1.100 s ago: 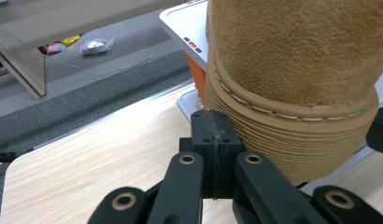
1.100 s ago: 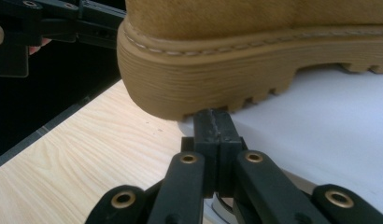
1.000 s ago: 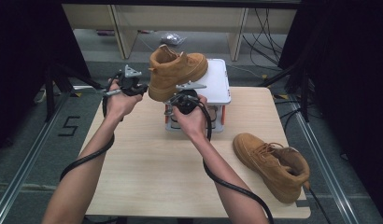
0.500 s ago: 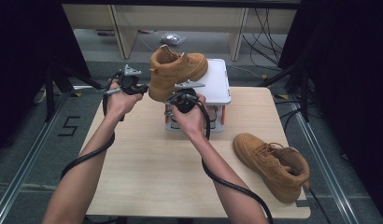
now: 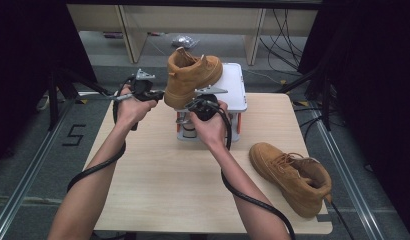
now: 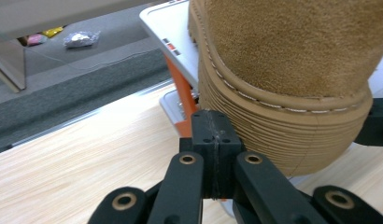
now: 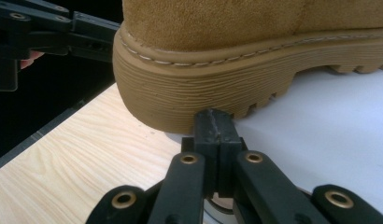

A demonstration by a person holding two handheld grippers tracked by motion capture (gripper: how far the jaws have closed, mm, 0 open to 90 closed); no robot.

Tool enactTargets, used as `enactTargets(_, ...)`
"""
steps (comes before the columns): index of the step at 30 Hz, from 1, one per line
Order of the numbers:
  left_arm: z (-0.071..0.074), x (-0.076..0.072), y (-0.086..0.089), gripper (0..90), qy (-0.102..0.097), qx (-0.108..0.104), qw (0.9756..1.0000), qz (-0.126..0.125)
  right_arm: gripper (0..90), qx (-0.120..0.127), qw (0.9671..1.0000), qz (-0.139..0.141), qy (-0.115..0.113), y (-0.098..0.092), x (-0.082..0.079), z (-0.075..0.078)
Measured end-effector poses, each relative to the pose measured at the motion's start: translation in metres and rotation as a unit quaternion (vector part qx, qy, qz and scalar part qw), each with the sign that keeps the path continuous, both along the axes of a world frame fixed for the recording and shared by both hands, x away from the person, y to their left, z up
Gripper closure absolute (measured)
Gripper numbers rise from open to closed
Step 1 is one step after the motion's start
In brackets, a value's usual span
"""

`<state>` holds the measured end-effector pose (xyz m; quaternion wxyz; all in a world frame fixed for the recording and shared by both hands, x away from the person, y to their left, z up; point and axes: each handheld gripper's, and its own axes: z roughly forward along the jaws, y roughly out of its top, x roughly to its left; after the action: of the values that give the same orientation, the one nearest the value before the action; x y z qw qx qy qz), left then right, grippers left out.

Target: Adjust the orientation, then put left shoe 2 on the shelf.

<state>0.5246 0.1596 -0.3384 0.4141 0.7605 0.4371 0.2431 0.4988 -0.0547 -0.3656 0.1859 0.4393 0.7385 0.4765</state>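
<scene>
At stand point(image 5: 236, 89) edge | boot point(image 5: 192, 75) toe overhangs | both tools point(image 6: 216, 135) point(image 7: 216, 128) closed, empty

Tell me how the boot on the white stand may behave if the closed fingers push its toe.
The boot probably stays stiff at its thick ribbed sole. It looks fairly heavy, so a light push may hardly move it. Its toe overhangs the white stand, so it could perhaps tip or slide off.

My black left gripper point(image 5: 155, 94) and black right gripper point(image 5: 195, 105) met a tan suede boot point(image 5: 190, 75) with a ribbed tan sole on a white, orange-legged stand point(image 5: 234, 87), above a pale wood-grain table point(image 5: 158, 175).
</scene>
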Motion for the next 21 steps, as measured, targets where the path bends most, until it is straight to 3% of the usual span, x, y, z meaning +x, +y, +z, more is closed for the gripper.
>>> enactTargets(1,0.001,0.000,0.000,90.0,0.001,0.008,0.9999,-0.005,90.0,0.002,1.0000,-0.001,0.003,-0.001,0.000,0.001)
enactTargets(2,0.001,0.000,-0.002,90.0,-0.001,-0.001,1.0000,-0.003,90.0,0.001,1.0000,0.000,0.004,-0.003,0.000,0.001)
enactTargets(4,0.004,-0.001,-0.002,90.0,0.000,0.007,1.0000,-0.006,90.0,0.000,1.0000,0.000,0.003,-0.004,0.000,0.003)
enactTargets(5,0.004,-0.001,-0.004,90.0,-0.003,-0.003,1.0000,-0.001,90.0,0.000,1.0000,0.001,0.002,-0.005,0.000,0.004)
enactTargets(11,0.006,-0.003,-0.006,90.0,0.000,0.007,0.9999,-0.008,90.0,0.004,1.0000,-0.004,0.004,-0.009,-0.001,0.005)
enactTargets(14,0.005,-0.002,-0.006,90.0,0.001,-0.006,1.0000,-0.007,90.0,0.004,1.0000,-0.003,0.005,-0.010,0.000,0.005)
enactTargets(17,0.006,-0.003,-0.007,90.0,0.003,0.000,1.0000,-0.008,90.0,0.003,1.0000,-0.004,0.006,-0.010,-0.001,0.006)
enactTargets(21,0.006,-0.002,-0.011,90.0,-0.002,-0.013,0.9999,-0.011,90.0,0.004,0.9999,-0.008,0.005,-0.013,0.000,0.007)
